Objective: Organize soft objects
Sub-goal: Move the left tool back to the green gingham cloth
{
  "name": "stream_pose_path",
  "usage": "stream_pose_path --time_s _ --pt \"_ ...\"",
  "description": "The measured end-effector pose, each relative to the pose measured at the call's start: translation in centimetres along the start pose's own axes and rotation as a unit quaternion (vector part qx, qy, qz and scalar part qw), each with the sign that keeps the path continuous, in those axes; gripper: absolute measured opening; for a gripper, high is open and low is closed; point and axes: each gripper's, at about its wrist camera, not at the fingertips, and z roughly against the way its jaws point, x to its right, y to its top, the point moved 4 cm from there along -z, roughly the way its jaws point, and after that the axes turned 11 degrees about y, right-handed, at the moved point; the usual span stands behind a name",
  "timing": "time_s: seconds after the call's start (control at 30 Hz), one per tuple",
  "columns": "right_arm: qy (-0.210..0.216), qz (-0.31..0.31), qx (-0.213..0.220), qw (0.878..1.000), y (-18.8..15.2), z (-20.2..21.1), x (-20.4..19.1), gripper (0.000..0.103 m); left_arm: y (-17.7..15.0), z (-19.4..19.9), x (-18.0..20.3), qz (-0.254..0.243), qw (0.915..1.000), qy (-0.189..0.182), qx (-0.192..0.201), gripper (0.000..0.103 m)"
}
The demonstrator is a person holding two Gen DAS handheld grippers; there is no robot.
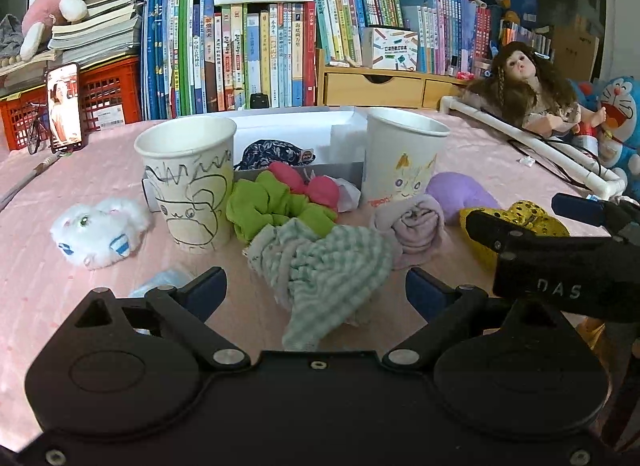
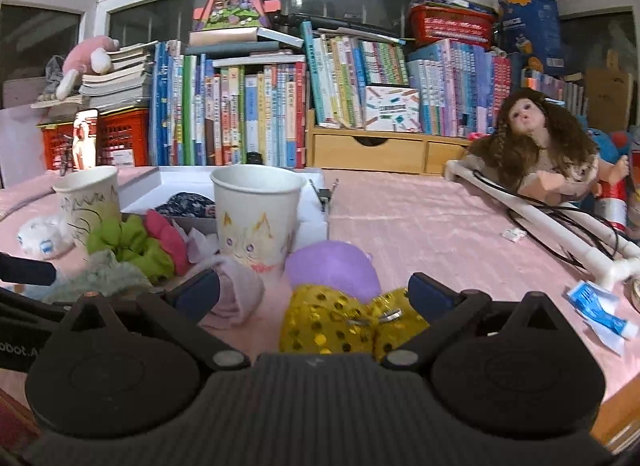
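Both tools gape, left tool (image 1: 316,294) over checked cloth (image 1: 320,266), right tool (image 2: 314,298) half-hiding gold sequin bow (image 2: 332,326).

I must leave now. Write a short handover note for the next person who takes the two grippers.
Left gripper: open, empty, green checked cloth between its fingers, not pinched.
Right gripper: open, empty, over the gold sequin bow.
On the pink cover in front of the two paper cups: green scrunchie, red scrunchie, rolled lilac cloth, purple pad. White plush lies left of the cups.
Done: only a dark floral piece lies in the white box.
Left: all the rest.
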Motion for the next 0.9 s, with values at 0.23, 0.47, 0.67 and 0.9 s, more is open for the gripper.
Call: stream_pose_path --time_s 0.23,0.47,0.67,0.9 --pt "-0.055 0.004 0.034 0.998 -1.7 1.1 -0.3 0.103 -0.3 0.2 0.0 0.022 0.9997 -0.002 0.010 0.096" --pt "-0.062 -0.054 0.049 0.995 -3.3 2.0 -0.1 0.101 -0.4 0.2 -1.1 0.076 0.9971 -0.002 0.011 0.096" --pt "-0.058 -0.076 0.058 0.994 -3.8 2.0 -0.4 0.093 -0.9 0.1 -1.4 0.097 0.9952 0.001 0.011 0.094" --pt "-0.061 -0.091 0.056 0.992 -3.3 1.1 -0.3 0.089 -1.0 -0.3 -1.2 0.111 0.9938 -0.006 0.007 0.085"
